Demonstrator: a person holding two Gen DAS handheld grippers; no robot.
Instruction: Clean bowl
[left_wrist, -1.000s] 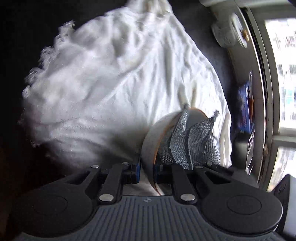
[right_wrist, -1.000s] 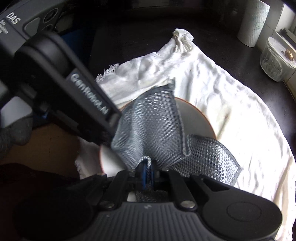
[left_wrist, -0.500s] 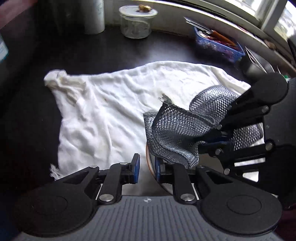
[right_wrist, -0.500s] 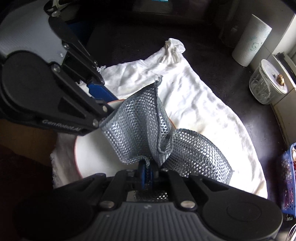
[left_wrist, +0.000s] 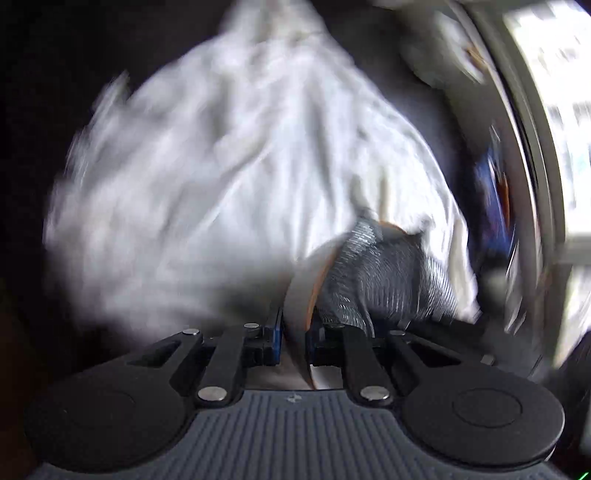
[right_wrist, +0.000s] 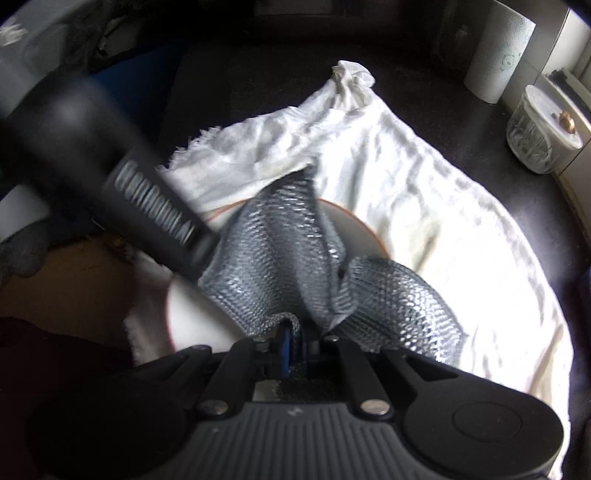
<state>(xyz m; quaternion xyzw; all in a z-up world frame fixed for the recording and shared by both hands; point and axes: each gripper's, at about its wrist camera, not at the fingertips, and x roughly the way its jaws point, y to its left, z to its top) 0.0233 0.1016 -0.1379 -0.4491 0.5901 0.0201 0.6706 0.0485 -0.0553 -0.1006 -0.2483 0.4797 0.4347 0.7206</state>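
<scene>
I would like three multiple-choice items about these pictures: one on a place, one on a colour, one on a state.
1. What lies under the bowl?
A. white cloth
B. blue tray
C. bare wood

2. What colour is the mesh scrubber?
A. green
B. silver-grey
C. yellow

3. What is the right gripper doing?
A. standing wide open and empty
B. clamping a spoon
C. pinching the scrubber

Answers:
1. A, the white cloth spreads out all round the bowl.
2. B, its weave glints silver-grey.
3. C, the scrubber's fold sits between the nearly closed fingers, whose jaws are easing apart slightly.
</scene>
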